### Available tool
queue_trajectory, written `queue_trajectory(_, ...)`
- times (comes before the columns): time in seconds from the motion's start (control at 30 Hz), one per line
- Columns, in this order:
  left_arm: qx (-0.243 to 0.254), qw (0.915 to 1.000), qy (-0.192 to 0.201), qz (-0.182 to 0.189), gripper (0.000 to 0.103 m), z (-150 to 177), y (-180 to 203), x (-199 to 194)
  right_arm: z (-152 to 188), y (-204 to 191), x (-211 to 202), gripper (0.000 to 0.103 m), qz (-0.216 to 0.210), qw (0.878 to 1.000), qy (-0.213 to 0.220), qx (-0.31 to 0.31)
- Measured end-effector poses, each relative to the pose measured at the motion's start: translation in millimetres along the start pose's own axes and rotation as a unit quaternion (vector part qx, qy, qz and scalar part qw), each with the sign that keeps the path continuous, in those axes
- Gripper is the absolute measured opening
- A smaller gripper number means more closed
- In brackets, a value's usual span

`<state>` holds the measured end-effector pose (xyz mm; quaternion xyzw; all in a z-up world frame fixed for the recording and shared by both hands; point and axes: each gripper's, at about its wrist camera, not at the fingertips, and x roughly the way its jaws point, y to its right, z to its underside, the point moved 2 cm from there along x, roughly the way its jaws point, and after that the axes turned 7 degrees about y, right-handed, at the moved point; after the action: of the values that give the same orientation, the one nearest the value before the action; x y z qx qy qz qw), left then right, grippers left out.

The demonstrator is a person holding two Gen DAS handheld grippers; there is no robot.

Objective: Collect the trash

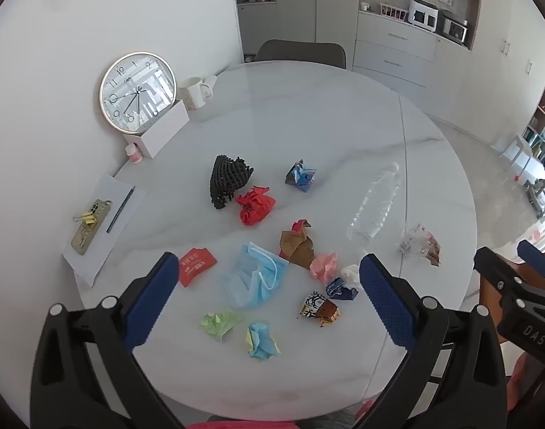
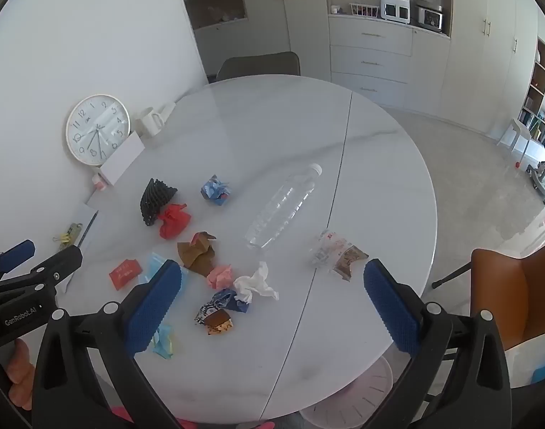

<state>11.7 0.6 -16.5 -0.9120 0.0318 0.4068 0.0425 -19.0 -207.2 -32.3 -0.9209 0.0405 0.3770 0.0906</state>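
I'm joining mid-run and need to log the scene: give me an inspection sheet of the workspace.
Surface: round white marble-look table, seam across it.
Job's things: clear plastic bottle lying on its side; blue face mask; black foam net sleeve; red crumpled paper; brown crumpled wrapper; white tissue; clear snack bag; other small crumpled wads.
Clutter: round wall clock leaning on the wall, white box, white mug, pen on white paper.
Grippers: left gripper and right gripper both open, above the table, holding nothing.
Cables: nothing seen.
Surroundings: grey cabinets, orange chair.
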Motion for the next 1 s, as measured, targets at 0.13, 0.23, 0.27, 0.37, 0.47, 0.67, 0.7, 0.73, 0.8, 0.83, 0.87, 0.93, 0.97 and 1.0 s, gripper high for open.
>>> queue_trajectory(0.13,-0.008,1.0,-0.003,0.003,0.097,0.2,-1.4,0.6,0.0,-1.0,-0.1,0.101,0.0,1.0,0.004,-0.002)
queue_trajectory(0.23,0.001,1.0,-0.009,0.003,0.097,-5.5,0.8,4.0,0.2,-2.3,1.9,0.101,0.001,1.0,0.0,-0.002)
queue_trajectory(0.27,0.0,0.9999,-0.011,0.004,0.097,-6.5,1.4,4.9,0.7,-2.6,2.0,0.101,0.0,1.0,0.0,-0.002)
queue_trajectory(0.37,-0.004,0.9999,-0.006,0.008,0.097,-0.4,0.5,5.2,2.7,-3.0,3.9,0.101,0.002,1.0,-0.004,-0.002)
queue_trajectory(0.47,-0.006,0.9999,-0.007,0.006,0.097,-0.5,1.3,5.8,1.8,-5.6,7.8,0.101,0.001,1.0,-0.007,-0.002)
queue_trajectory(0.67,-0.013,0.9999,-0.008,0.007,0.097,0.6,-2.6,7.7,-0.1,-7.5,5.6,0.101,0.001,1.0,-0.007,-0.002)
queue_trajectory(0.7,-0.014,0.9999,-0.008,0.006,0.097,0.7,-2.6,7.8,0.0,-7.5,5.8,0.101,0.001,1.0,-0.007,-0.001)
queue_trajectory(0.73,-0.014,0.9999,-0.008,0.005,0.097,0.9,-2.6,8.0,-0.6,-7.5,5.2,0.101,0.001,1.0,-0.007,-0.001)
queue_trajectory(0.8,-0.015,0.9998,-0.009,0.005,0.097,1.1,-3.8,7.8,-0.8,-7.6,4.5,0.101,0.001,1.0,-0.008,-0.002)
queue_trajectory(0.83,-0.015,0.9998,-0.009,0.005,0.097,1.0,-4.2,7.7,-0.5,-7.5,4.6,0.101,0.001,1.0,-0.008,-0.001)
queue_trajectory(0.87,-0.015,0.9998,-0.009,0.005,0.097,1.1,-4.6,7.6,-0.3,-7.4,4.6,0.101,0.0,1.0,-0.008,-0.001)
queue_trajectory(0.93,-0.015,0.9998,-0.009,0.006,0.097,1.1,-4.8,7.2,-0.2,-7.8,4.7,0.101,0.001,1.0,-0.008,-0.001)
queue_trajectory(0.97,-0.014,0.9998,-0.009,0.007,0.097,1.0,-4.9,6.9,0.0,-7.7,4.7,0.101,0.001,1.0,-0.008,-0.001)
queue_trajectory(1.0,-0.014,0.9998,-0.01,0.006,0.097,1.1,-5.1,7.0,0.4,-8.0,4.5,0.101,0.001,1.0,-0.008,-0.001)
